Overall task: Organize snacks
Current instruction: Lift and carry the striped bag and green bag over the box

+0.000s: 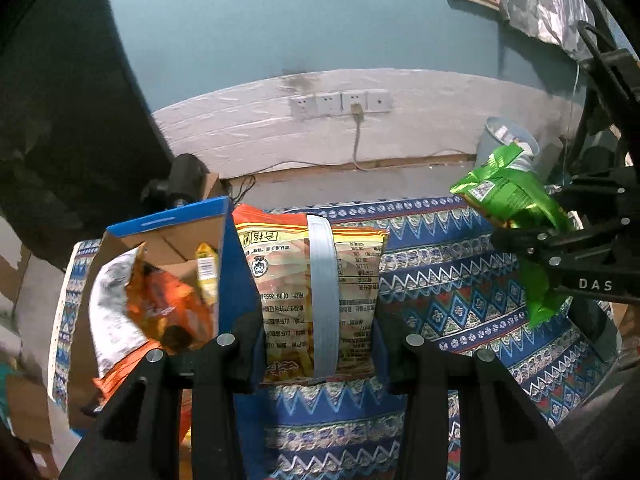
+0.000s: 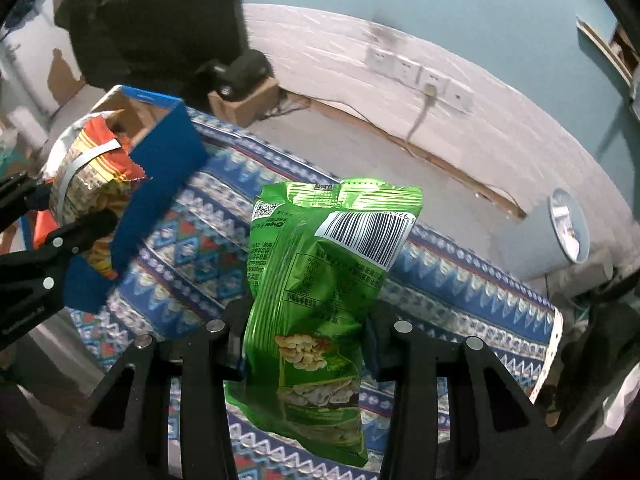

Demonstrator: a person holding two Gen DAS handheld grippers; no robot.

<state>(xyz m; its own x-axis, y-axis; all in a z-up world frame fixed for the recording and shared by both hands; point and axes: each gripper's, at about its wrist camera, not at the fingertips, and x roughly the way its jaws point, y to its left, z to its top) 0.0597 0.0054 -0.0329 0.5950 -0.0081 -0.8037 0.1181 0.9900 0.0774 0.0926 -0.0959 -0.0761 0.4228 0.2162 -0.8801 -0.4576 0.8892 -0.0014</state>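
Left wrist view: the left claw (image 1: pixel 318 344) is clenched on an orange-and-yellow snack bag (image 1: pixel 316 292) with a silver seam, held just beside the blue cardboard box (image 1: pixel 236 280), which already holds an orange packet (image 1: pixel 160 304). Right of that box, over the patterned desk cloth (image 1: pixel 440 280), the right claw (image 2: pixel 304 332) grips a green snack bag (image 2: pixel 320 280), barcode side facing the camera, well apart from the box.
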